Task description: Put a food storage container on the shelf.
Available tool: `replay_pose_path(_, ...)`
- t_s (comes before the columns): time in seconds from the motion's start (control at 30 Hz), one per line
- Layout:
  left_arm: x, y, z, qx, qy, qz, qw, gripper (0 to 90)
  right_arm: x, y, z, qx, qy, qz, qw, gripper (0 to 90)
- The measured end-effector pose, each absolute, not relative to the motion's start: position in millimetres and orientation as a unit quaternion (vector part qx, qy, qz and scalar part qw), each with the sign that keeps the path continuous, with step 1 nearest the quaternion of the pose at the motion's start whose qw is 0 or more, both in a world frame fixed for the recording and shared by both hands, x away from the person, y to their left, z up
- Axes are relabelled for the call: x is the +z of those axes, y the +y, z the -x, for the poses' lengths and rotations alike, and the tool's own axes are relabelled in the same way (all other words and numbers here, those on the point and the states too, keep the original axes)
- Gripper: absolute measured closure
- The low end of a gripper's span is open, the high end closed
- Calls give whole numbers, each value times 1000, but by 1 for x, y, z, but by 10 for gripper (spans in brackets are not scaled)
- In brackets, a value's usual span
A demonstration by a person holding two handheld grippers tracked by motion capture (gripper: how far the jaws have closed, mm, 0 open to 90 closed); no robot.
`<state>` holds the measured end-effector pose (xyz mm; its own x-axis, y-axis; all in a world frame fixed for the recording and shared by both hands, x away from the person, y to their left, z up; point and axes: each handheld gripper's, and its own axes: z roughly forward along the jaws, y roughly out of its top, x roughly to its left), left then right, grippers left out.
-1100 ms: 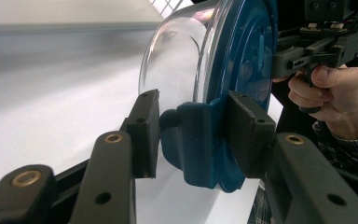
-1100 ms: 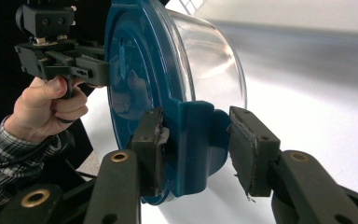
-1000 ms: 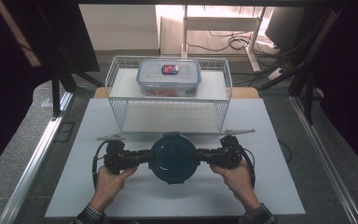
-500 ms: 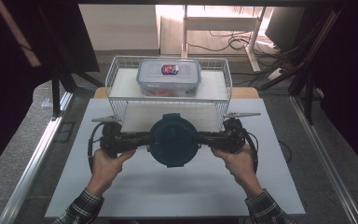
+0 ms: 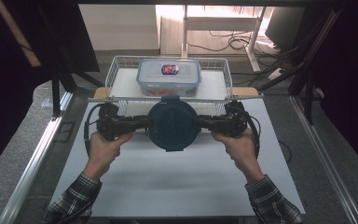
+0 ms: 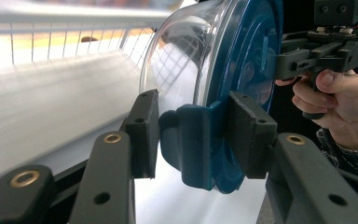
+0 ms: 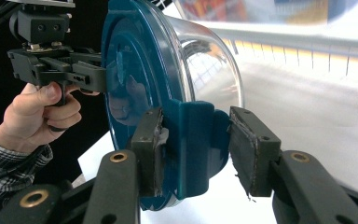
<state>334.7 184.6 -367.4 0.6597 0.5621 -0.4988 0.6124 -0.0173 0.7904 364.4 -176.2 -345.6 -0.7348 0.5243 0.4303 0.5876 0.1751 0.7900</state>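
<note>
We hold a round clear container with a dark blue lid between us, above the white table, just before the wire basket. The left gripper and the right gripper each clamp one blue side latch.

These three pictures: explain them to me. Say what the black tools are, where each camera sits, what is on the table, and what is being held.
A person stands at a white table and holds a hand tool with two black jaws in each hand: the left gripper and the right gripper. The high view looks down from above. The two gripper views come from cameras riding on each tool, looking along its jaws. Together the tools carry a round clear container with a blue lid, each clamped on a blue latch tab at opposite sides of it. Behind it stands a white wire basket with a lidded rectangular box in it.
</note>
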Motion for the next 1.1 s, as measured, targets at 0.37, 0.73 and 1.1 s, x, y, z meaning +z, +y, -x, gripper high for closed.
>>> replay_pose_path(0.37,-320,191,-352,-4,404,-715,571,564,-305,-170,-381,-544,-760,354,19,566)
replay_pose_path(0.73,-270,198,-382,9,397,-710,582,565,-257,-164,-408,-558,-753,349,9,566)
replay_pose_path(1.1,-236,207,-414,21,409,-701,584,564,-229,-154,-443,-573,-744,345,6,566)
